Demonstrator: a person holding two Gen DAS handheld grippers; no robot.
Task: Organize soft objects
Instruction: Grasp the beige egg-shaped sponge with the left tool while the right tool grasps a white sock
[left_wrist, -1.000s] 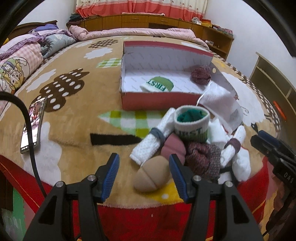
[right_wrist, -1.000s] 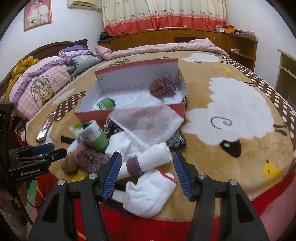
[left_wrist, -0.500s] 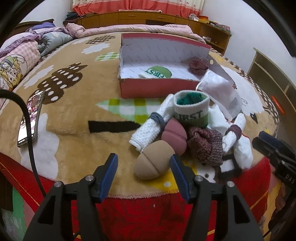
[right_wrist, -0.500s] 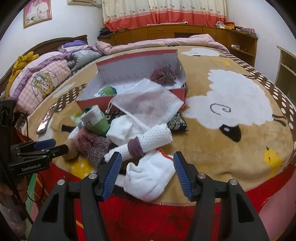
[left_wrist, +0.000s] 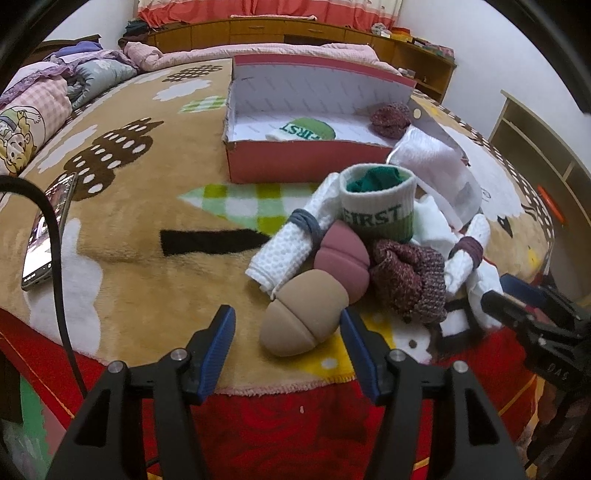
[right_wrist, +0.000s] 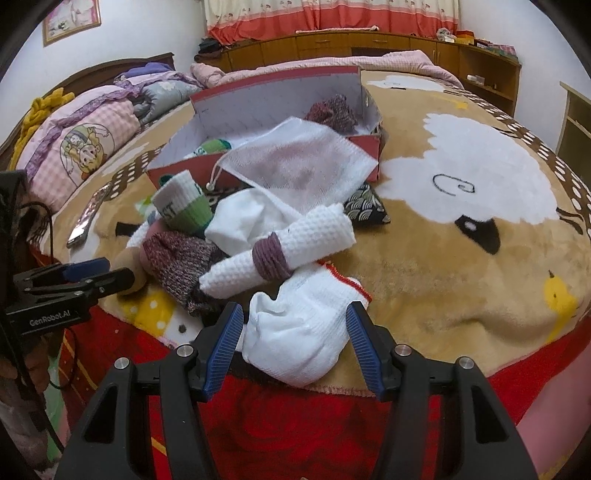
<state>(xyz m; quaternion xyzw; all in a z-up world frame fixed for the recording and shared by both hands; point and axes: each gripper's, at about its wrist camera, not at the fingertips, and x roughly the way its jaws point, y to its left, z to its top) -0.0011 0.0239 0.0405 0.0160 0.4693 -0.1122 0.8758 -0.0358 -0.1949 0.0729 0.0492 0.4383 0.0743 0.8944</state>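
Tan rolled pad (left_wrist: 304, 314) lies at the blanket's near edge between your left gripper's (left_wrist: 286, 345) spread, empty jaws. Your right gripper (right_wrist: 293, 341), also wide, brackets the white sock bundle (right_wrist: 301, 334) without pressing.

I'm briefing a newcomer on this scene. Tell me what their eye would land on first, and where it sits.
First the heap of soft things at the bed's near edge: a tan pad between the open left gripper's fingers, and a white sock between the open right gripper's. Behind the heap stands an open red box holding a green sock and a knit bundle.
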